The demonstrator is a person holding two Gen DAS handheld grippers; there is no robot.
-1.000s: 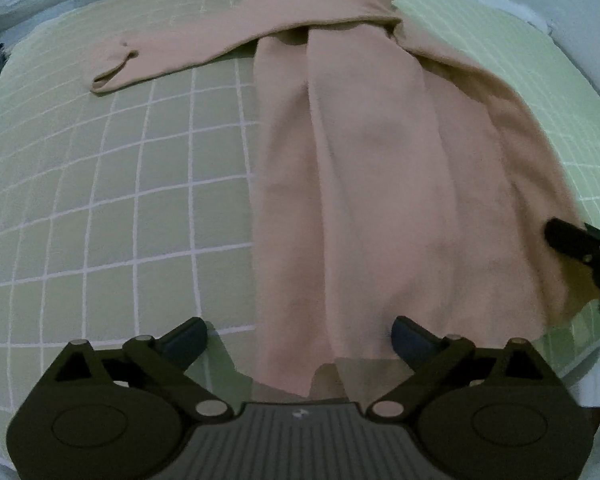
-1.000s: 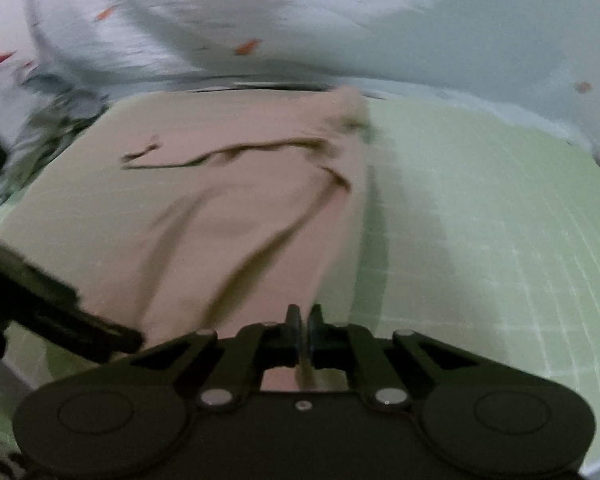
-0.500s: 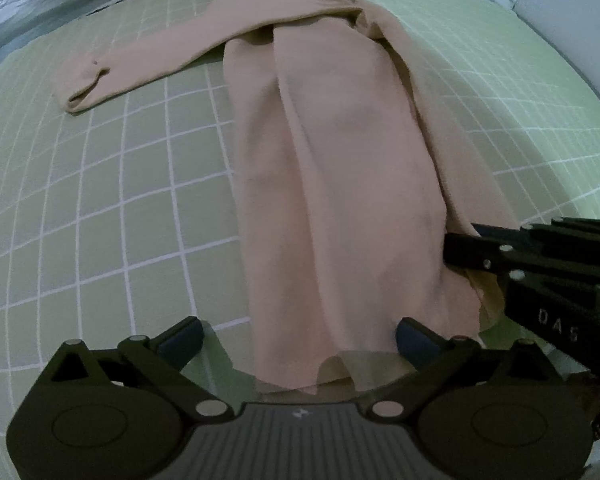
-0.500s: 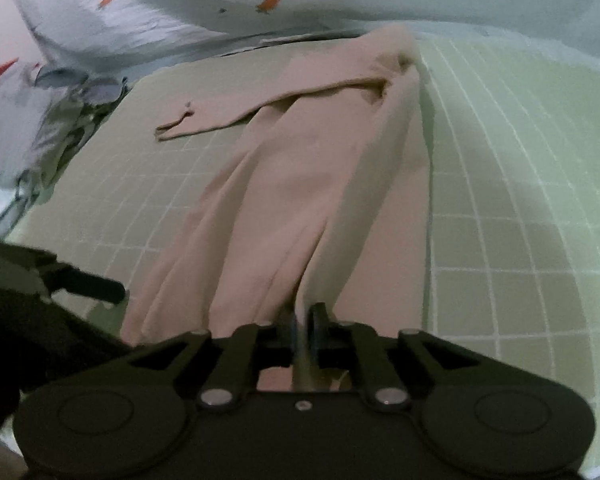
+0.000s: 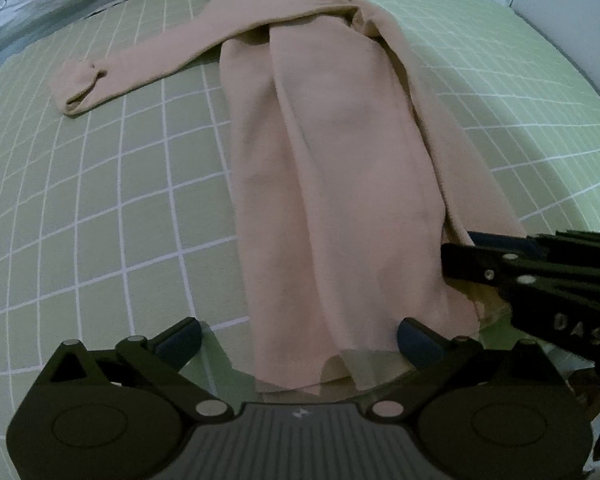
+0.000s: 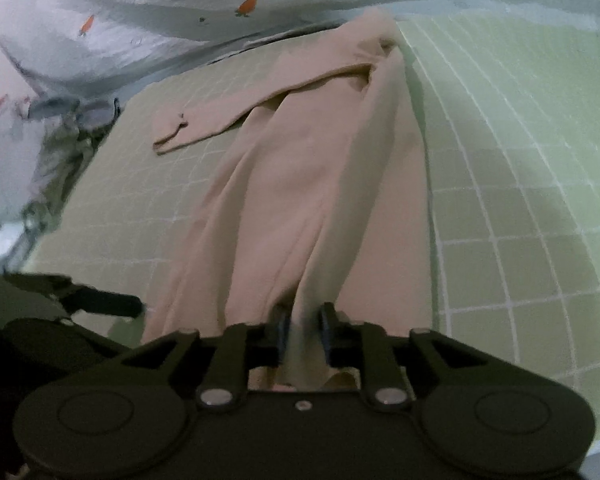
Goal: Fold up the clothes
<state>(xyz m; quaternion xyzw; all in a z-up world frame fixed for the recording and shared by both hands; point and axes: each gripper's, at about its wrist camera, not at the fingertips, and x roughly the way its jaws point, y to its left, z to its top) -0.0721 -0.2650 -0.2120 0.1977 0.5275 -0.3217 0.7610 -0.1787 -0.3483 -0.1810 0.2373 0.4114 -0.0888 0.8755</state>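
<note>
Beige long-sleeved garment point(image 5: 340, 184) lies lengthwise on the green gridded mat point(image 5: 120, 208), one sleeve point(image 5: 148, 56) flung sideways. Left gripper point(image 5: 298, 334) stands wide over the hem. Right gripper point(image 6: 303, 332), its fingers just parting, straddles a pinched ridge. The cloth looks light, limp and clingy; grip hem corners or shoulders.

A home bedroom, seemingly: a green gridded mat point(image 5: 112, 184) lies on printed bedding point(image 6: 148, 28) (carrot motifs).
</note>
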